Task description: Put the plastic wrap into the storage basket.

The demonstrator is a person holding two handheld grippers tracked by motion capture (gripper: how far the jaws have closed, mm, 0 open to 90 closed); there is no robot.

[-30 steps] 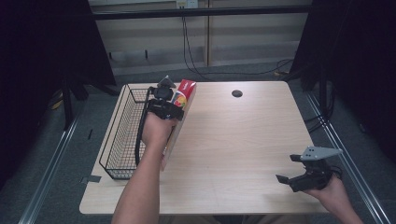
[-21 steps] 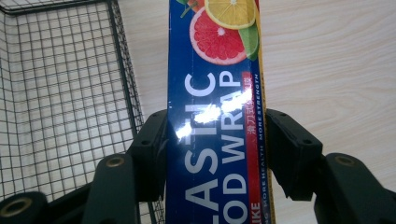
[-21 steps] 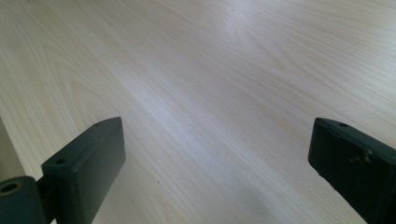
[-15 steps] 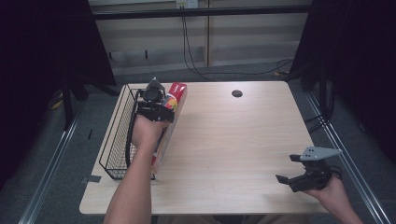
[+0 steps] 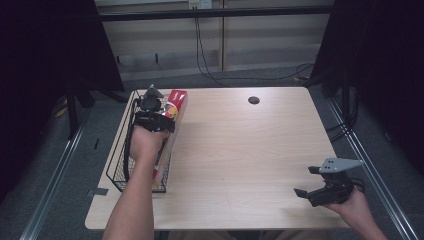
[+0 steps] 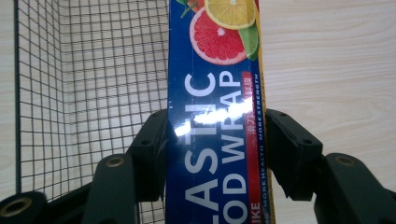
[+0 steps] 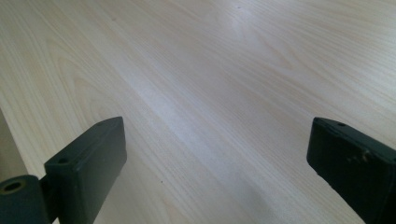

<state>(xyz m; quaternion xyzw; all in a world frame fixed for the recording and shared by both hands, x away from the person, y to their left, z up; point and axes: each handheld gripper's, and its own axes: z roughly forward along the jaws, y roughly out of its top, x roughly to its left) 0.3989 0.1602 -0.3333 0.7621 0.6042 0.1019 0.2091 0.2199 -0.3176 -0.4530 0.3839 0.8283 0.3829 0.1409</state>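
At the left of the high view, the left gripper (image 5: 150, 114) is seen over the right edge of a black wire basket (image 5: 116, 165) on the pale wooden counter (image 5: 250, 160). A long box of plastic food wrap (image 5: 172, 112) is clamped between its jaws; in the left gripper view the blue box (image 6: 215, 121) is pressed on both sides by the jaws, with basket mesh (image 6: 93, 70) at the left and bare counter at the right. At the lower right of the high view, the right gripper (image 5: 325, 187) is held above the counter, jaws spread wide with nothing between them. A small dark hole (image 5: 253, 100) is seen at the upper centre of the counter.
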